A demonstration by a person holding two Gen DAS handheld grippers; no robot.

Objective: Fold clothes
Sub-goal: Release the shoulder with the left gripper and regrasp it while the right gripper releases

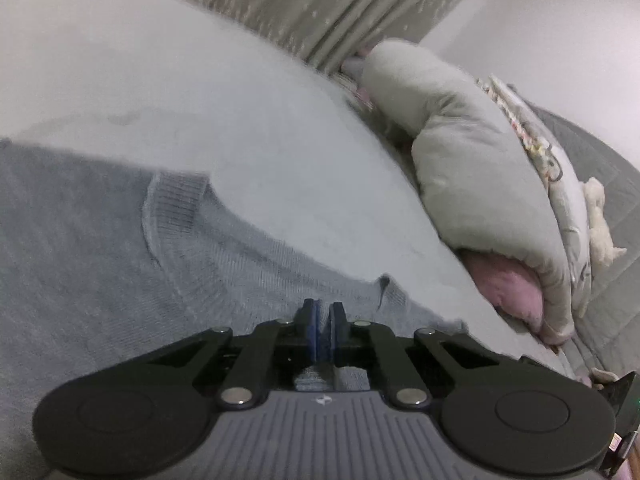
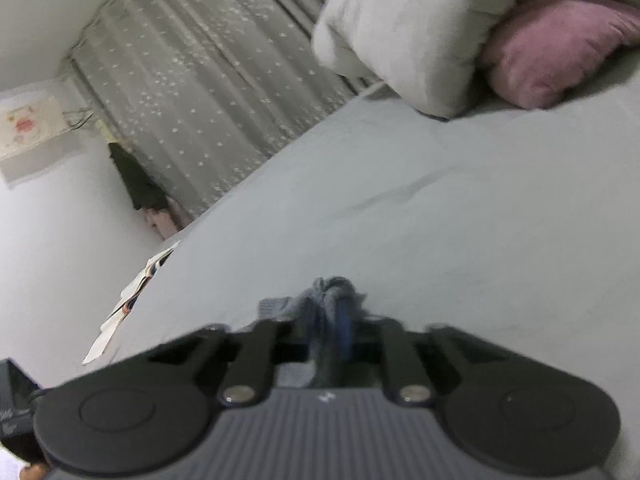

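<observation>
The grey knit sweater is spread on the bed, gripped by the closed left gripper and bunched in the right gripper, with a folded quilt and pink pillow beyond.

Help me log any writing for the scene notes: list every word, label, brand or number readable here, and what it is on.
No readable words or numbers in either view.
Small white logo mark on the left claw's grey ribbed body: a symbol, no letters.
The same mark on the right claw's body: blurred.
Wall poster with a pink drawing: any text too blurred to read.
</observation>
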